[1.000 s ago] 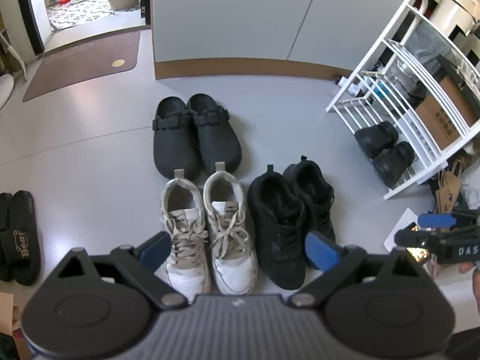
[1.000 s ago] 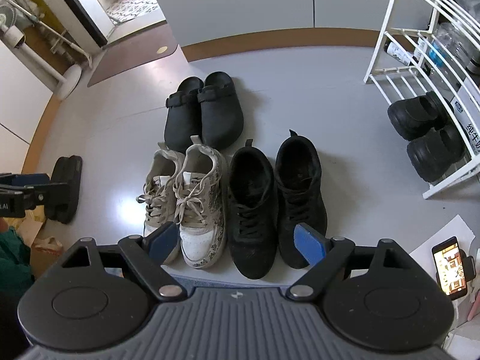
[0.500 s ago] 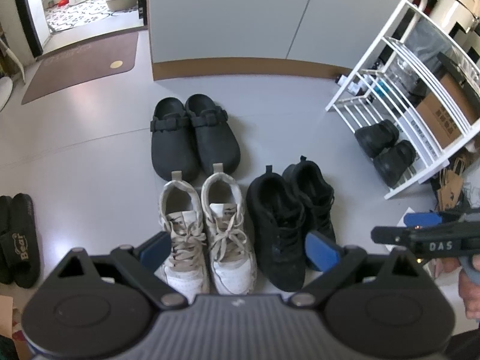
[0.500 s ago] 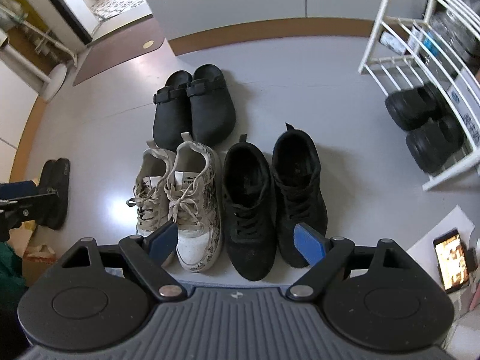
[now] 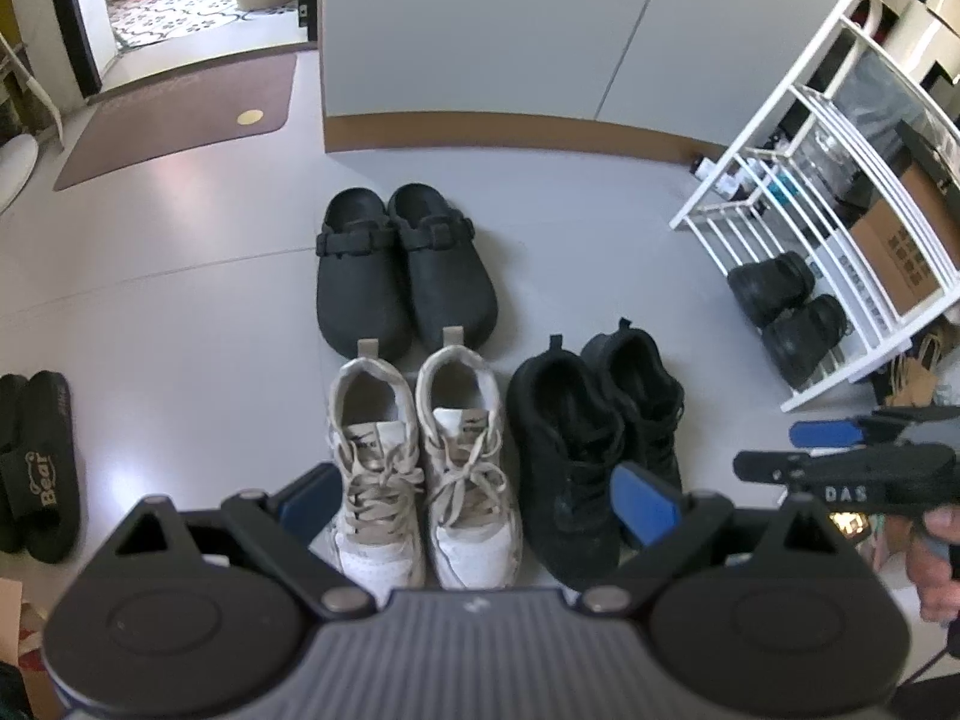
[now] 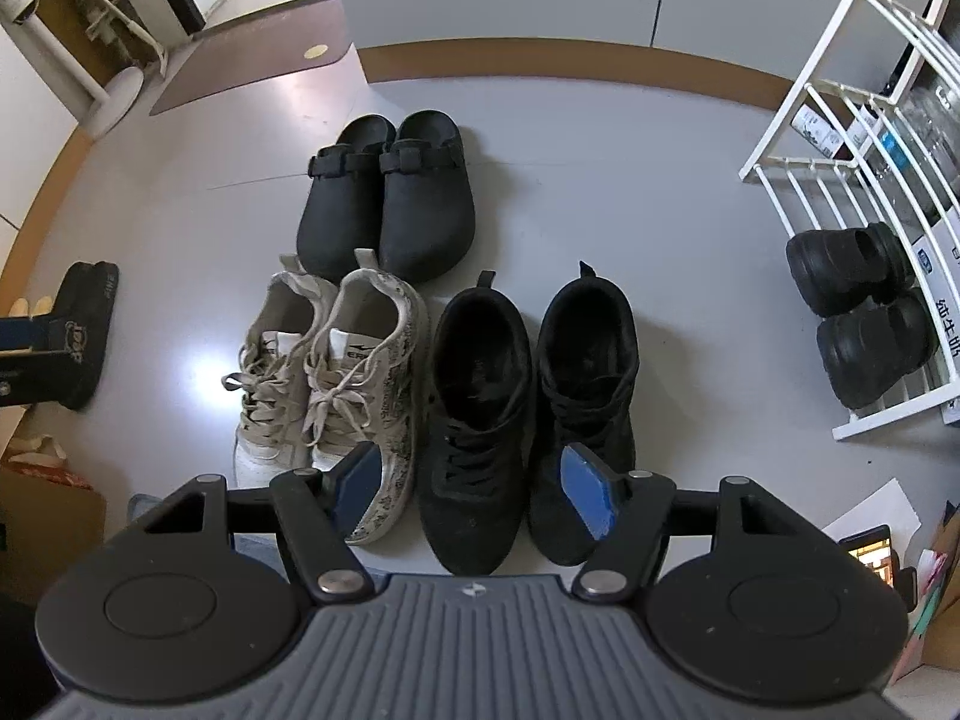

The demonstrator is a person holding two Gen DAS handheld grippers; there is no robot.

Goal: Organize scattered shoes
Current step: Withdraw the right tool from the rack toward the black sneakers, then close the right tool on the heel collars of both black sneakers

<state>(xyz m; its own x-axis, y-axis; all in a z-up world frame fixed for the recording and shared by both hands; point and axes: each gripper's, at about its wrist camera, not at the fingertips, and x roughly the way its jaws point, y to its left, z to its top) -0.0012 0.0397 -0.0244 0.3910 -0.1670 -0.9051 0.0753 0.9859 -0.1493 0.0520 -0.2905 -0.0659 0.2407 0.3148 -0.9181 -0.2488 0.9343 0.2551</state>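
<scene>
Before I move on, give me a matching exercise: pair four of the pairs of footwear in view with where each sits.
Things:
1. black strapped clogs
2. white lace-up sneakers
3. black chunky shoes
4. black slide sandals with "Bear" lettering

Places:
A. bottom shelf of the white wire rack
B. alone on the floor far to the left
C. right behind the sneakers, nearer the wall
D. beside the black lace-up sneakers, on their left

Pairs: 1-C, 2-D, 3-A, 4-B
</scene>
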